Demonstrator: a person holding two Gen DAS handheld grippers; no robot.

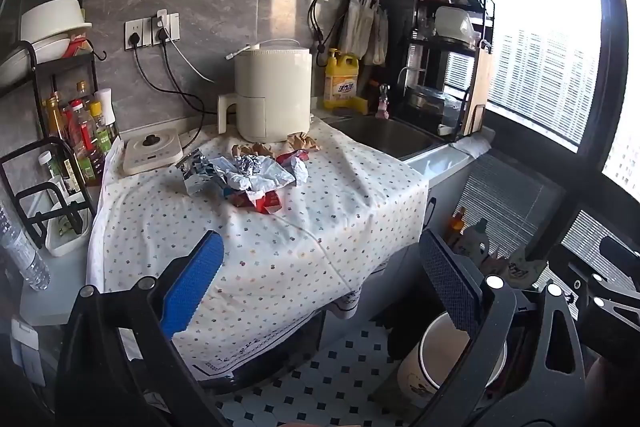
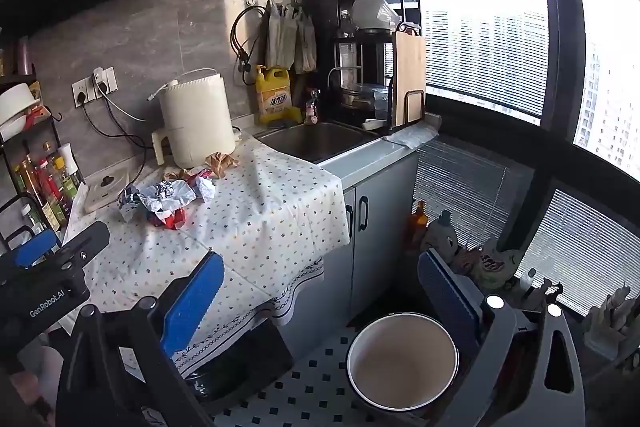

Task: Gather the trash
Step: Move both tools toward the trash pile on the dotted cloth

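Observation:
A pile of trash (image 1: pixel 248 179) lies on the spotted cloth (image 1: pixel 280 251) over the counter: a foil ball (image 1: pixel 249 163), white and silver wrappers, red wrappers (image 1: pixel 267 203) and crumpled brown paper (image 1: pixel 304 142). My left gripper (image 1: pixel 320 243) hovers open in front of the pile, well short of it, with nothing between its blue pads. In the right wrist view the same trash (image 2: pixel 168 199) lies far to the left. My right gripper (image 2: pixel 320 259) is open and empty above the floor. A round white bin (image 2: pixel 402 361) stands on the floor beside the right finger.
A cream appliance (image 1: pixel 274 91) stands behind the trash, with a flat white device (image 1: pixel 152 149) to its left. Sauce bottles (image 1: pixel 80 131) fill a rack at the left. A sink (image 1: pixel 384 135), yellow detergent bottle (image 1: pixel 340 79) and dish rack with cutting board (image 1: pixel 476 87) lie to the right.

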